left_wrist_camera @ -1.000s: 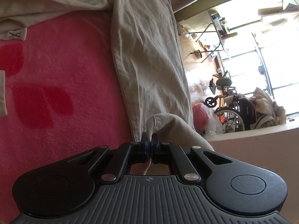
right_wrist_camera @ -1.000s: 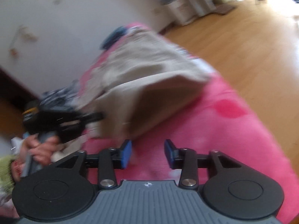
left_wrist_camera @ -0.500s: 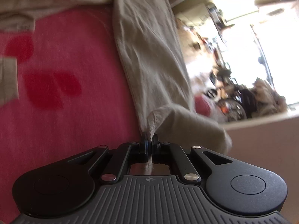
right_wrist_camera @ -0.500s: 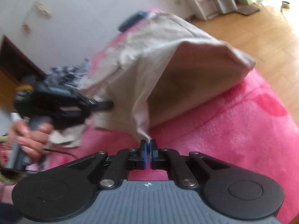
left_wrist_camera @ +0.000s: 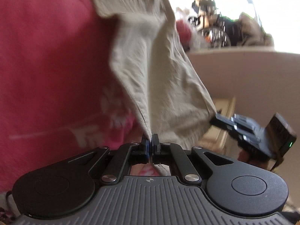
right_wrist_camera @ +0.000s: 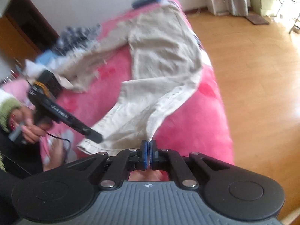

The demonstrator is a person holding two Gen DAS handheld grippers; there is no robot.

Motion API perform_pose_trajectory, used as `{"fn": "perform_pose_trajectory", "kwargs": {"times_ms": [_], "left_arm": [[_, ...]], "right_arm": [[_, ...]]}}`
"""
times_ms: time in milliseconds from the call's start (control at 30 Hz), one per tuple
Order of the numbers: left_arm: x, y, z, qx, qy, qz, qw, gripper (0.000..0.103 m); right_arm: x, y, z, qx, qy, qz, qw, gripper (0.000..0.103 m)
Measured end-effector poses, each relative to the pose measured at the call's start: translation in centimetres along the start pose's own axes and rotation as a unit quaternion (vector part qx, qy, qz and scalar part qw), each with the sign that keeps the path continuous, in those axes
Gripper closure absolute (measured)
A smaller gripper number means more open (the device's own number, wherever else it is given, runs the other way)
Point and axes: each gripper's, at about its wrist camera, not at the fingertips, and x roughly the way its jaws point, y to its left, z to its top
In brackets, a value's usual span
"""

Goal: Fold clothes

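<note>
- The left gripper (left_wrist_camera: 150, 144) is pinching the hem edge of the beige trousers (left_wrist_camera: 159, 71); its jaws are pressed together on a thin fold of cloth.
- The right gripper (right_wrist_camera: 148, 151) is likewise clamping the other corner of that leg end, and the fabric is rising from it in a slack ridge.
- Between the two grips the leg is hanging and sagging, so the cloth is behaving as soft, light and limp; it is probably needing both corners kept taut to fold cleanly.
- Hems and seams are looking like the firmest places to hold, as single layers may be slipping.
- Farther off, the rest of the trousers is lying spread on the pink blanket (right_wrist_camera: 196, 127), waist toward the far end.
</note>
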Motion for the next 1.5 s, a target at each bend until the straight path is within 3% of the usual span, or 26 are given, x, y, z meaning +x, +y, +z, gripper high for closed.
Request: {"fn": "perform_pose_trajectory", "kwargs": {"times_ms": [367,567,667,833,900,1000,1100,1233,1367,1500], "left_arm": [[4.0,-4.3,-1.0,0.052,0.036,0.034,0.9974,0.102],[6.9,-4.2,-1.4,0.079,0.057,0.105,0.9897,0.102],[7.5,-3.8,-1.0,0.067,0.069,0.129,0.9869,0.096],[6.5,-4.3,-1.3,0.063,0.077,0.129,0.9867,0.090],[6.2,-4.4,-1.8,0.055,0.093,0.128,0.9858,0.090],[4.8,-4.5,-2.4,0.050,0.100,0.129,0.9853,0.090],[2.0,-4.1,-1.6,0.043,0.066,0.125,0.9890,0.090],[-0.7,-4.1,1.2,0.026,-0.015,0.130,0.9911,0.090],[-2.6,-3.8,4.7,0.026,-0.111,0.154,0.9814,0.090],[-3.6,-2.8,7.9,0.026,-0.176,0.180,0.9673,0.090]], "right_arm": [[-0.1,-3.1,-1.6,-0.026,0.082,-0.073,0.994,0.101],[2.7,-4.7,-2.2,-0.042,0.139,-0.090,0.985,0.101],[5.3,-5.1,-3.0,-0.052,0.167,-0.099,0.980,0.100],[5.5,-5.4,-3.7,-0.039,0.180,-0.111,0.977,0.092],[4.8,-5.4,-4.1,-0.038,0.194,-0.126,0.972,0.080],[3.3,-5.3,-4.7,-0.051,0.204,-0.165,0.964,0.080],[1.2,-3.7,-2.8,-0.070,0.142,-0.171,0.972,0.080],[1.2,0.8,1.6,-0.125,0.042,-0.143,0.981,0.080],[6.3,4.3,5.7,-0.163,-0.003,-0.126,0.978,0.080],[12.7,5.3,7.7,-0.155,-0.006,-0.113,0.981,0.080]]}}
